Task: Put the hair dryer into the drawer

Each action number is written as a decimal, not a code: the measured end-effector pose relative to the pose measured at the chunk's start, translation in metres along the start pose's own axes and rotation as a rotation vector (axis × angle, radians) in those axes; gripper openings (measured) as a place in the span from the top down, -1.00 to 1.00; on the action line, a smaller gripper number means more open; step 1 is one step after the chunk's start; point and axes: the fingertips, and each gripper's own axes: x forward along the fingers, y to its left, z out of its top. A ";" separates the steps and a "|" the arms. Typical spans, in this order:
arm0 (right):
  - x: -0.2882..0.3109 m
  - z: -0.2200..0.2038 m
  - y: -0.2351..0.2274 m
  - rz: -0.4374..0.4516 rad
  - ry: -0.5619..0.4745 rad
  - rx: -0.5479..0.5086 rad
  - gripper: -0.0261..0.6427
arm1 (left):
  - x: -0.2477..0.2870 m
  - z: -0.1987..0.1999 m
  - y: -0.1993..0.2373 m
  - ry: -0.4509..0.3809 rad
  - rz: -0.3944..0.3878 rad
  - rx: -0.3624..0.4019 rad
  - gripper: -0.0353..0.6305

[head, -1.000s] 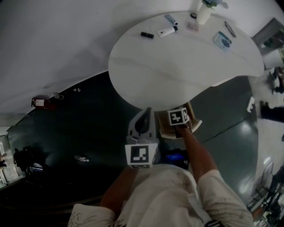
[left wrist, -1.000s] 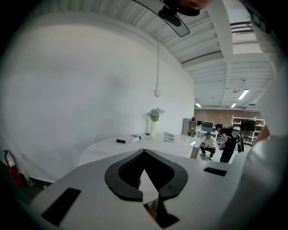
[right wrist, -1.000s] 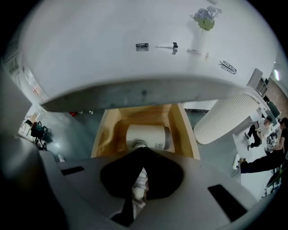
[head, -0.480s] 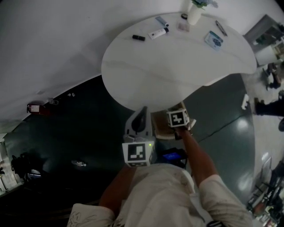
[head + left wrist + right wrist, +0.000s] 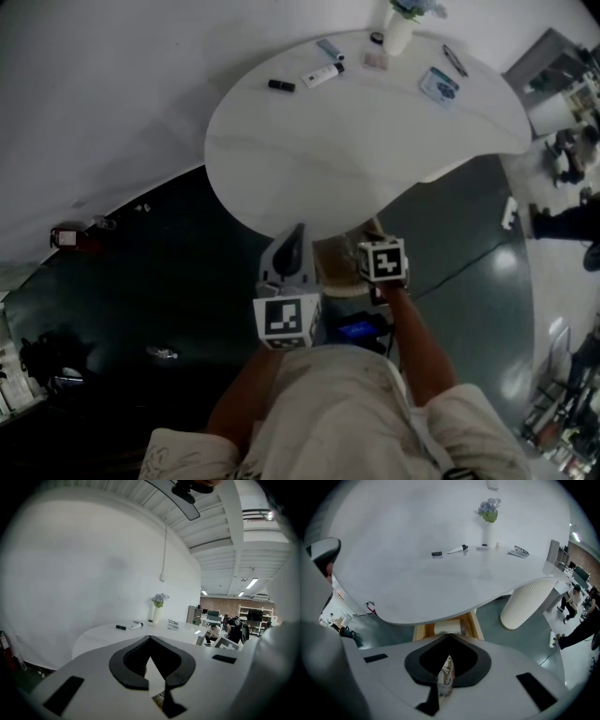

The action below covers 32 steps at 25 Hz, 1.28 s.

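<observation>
The wooden drawer (image 5: 330, 274) stands pulled out under the white table's near edge. In the right gripper view a pale rounded body (image 5: 447, 628), which looks like the hair dryer, lies between the drawer's walls (image 5: 476, 626). My right gripper (image 5: 450, 635) hangs above the drawer and points steeply down. Its jaws are shut with nothing held, and its marker cube (image 5: 382, 261) covers them in the head view. My left gripper (image 5: 298, 231) is just left of the drawer, near level, aimed at the table edge. Its jaw tips (image 5: 150, 637) meet, with nothing between them.
The white table (image 5: 375, 141) carries a black marker (image 5: 280, 85), a white tube (image 5: 322, 75), a vase of flowers (image 5: 398, 33) and a blue packet (image 5: 439, 84) at its far side. Its ribbed pedestal (image 5: 529, 602) stands right of the drawer. A red extinguisher (image 5: 66, 236) sits by the wall.
My right gripper has lifted a little above the drawer and still has shut jaws. The left gripper has stayed about where it was.
</observation>
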 end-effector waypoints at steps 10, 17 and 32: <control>-0.051 0.040 0.013 0.038 -0.214 0.009 0.91 | 0.006 0.003 -0.004 -0.004 -0.014 -0.002 0.89; -0.100 0.085 0.025 0.039 -0.440 -0.023 0.91 | 0.004 0.010 -0.004 -0.017 -0.009 -0.004 0.89; -0.172 0.138 0.041 -0.011 -0.769 -0.088 0.91 | 0.011 0.038 0.008 -0.074 -0.006 0.002 0.89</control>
